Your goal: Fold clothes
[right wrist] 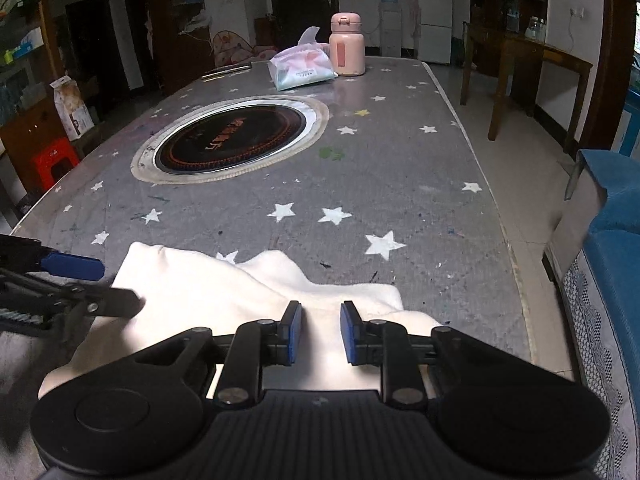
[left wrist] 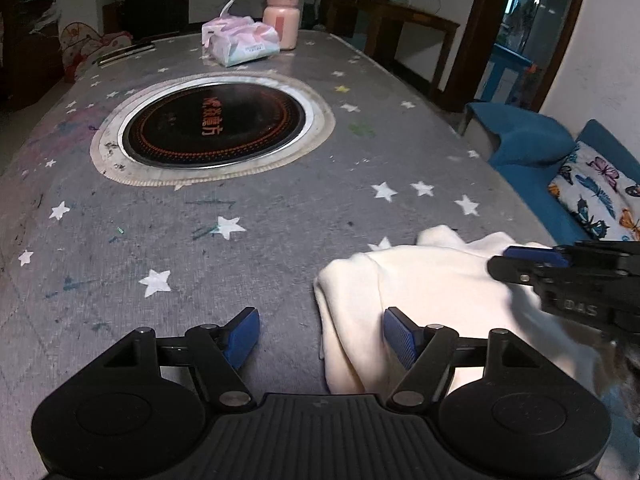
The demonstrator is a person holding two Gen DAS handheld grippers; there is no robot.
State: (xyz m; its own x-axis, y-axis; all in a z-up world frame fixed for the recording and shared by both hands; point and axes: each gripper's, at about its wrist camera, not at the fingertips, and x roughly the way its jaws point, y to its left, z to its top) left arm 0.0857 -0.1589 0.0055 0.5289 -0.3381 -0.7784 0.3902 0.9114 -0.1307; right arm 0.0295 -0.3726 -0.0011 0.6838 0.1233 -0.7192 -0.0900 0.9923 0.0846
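Note:
A white garment (left wrist: pixel 432 280) (right wrist: pixel 208 288) lies rumpled at the near edge of the grey star-print table (left wrist: pixel 280 220) (right wrist: pixel 400 184). My left gripper (left wrist: pixel 320 320) is open just above it: its left pad hangs over bare table and its right pad over the garment's left edge. In the right wrist view the left gripper (right wrist: pixel 108 284) comes in from the left over that same edge. My right gripper (right wrist: pixel 322 312) has its blue pads (right wrist: pixel 296 322) close together on a ridge of the cloth near its right end. From the left wrist view the right gripper (left wrist: pixel 520 264) reaches in at the right.
A round black cooktop (left wrist: pixel 212 126) is set into the middle of the table. A tissue pack (left wrist: pixel 240 42) and a pink flask (left wrist: pixel 282 18) stand at the far end. A blue sofa (left wrist: pixel 528 140) with a butterfly cushion (left wrist: pixel 596 192) runs along the right side. A wooden side table (right wrist: pixel 520 52) stands beyond.

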